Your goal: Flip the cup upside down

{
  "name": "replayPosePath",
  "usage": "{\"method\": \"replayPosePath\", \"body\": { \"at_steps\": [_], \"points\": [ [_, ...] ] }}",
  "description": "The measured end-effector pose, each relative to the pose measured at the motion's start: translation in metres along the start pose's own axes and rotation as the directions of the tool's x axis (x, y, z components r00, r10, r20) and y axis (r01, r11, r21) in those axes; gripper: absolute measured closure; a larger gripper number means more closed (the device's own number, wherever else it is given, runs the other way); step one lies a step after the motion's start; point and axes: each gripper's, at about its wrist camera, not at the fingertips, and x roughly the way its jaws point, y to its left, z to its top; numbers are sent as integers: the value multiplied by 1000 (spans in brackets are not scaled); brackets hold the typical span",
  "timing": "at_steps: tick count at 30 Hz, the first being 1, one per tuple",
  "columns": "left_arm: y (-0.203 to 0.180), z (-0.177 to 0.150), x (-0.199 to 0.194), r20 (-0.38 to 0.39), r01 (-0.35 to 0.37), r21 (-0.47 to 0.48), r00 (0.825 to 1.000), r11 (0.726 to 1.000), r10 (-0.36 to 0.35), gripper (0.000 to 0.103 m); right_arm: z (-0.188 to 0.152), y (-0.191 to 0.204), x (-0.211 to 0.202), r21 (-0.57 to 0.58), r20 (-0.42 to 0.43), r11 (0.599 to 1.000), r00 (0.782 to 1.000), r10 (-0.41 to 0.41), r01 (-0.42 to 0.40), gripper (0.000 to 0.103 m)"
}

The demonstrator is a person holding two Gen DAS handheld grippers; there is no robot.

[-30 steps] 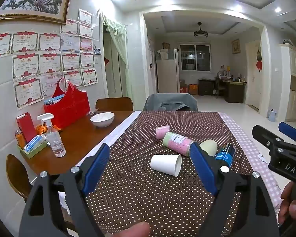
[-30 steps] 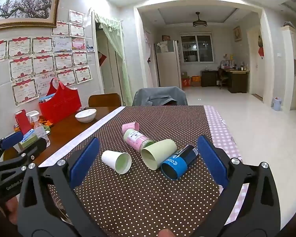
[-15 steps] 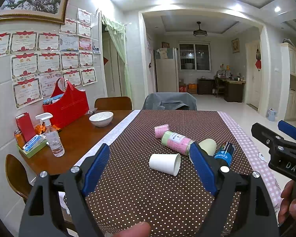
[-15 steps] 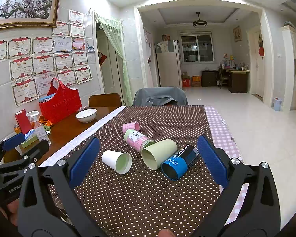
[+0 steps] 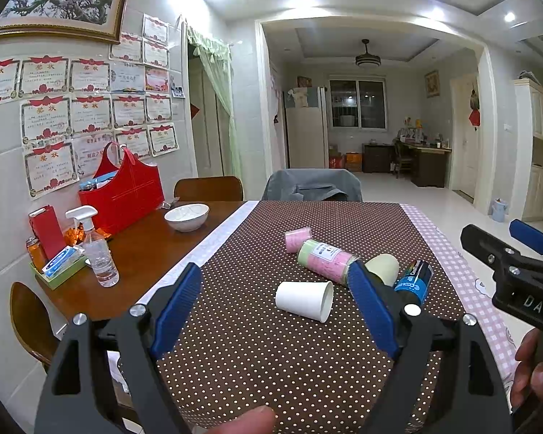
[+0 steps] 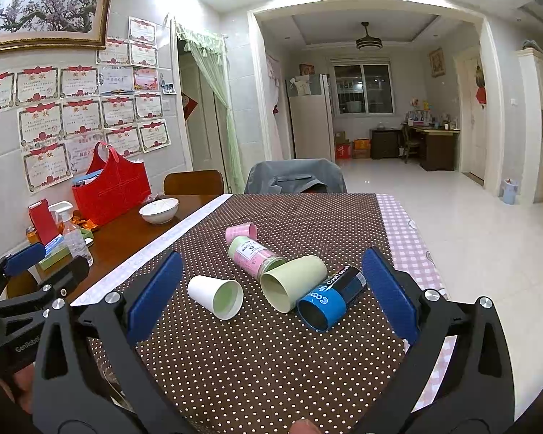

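Note:
Several cups lie on their sides on the dotted brown tablecloth (image 5: 271, 354): a white paper cup (image 5: 304, 300) (image 6: 215, 296), a pale green cup (image 6: 293, 284) (image 5: 383, 267), a blue and black cup (image 6: 331, 298) (image 5: 414, 282), a pink and green labelled cup (image 6: 255, 256) (image 5: 325, 260) and a small pink cup (image 6: 240, 233) (image 5: 298, 238). My left gripper (image 5: 282, 303) is open and empty, held above the table short of the white cup. My right gripper (image 6: 271, 289) is open and empty, short of the cups.
On the bare wood at left stand a white bowl (image 5: 186, 216), a spray bottle (image 5: 97, 249), a red bag (image 5: 126, 191) and a small tray of items (image 5: 59, 264). Chairs stand at the far end (image 5: 311, 184). The table's right edge has pink checked cloth (image 5: 459, 271).
The view of both grippers has hardly shifted; the left one has drifted slightly. The cups have not moved.

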Motion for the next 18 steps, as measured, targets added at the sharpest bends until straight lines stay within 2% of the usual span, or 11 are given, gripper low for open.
{"method": "replayPosePath", "body": {
  "at_steps": [7,18],
  "points": [
    [-5,-3,3,-4,-5,5,1000,1000,5,21,0,0,9,-3,-11,1000,1000,5,-5,6],
    [-5,0,39,-36,14,68,999,998,-12,21,2,-8,40,-3,-53,1000,999,-3,3,6]
  ]
}}
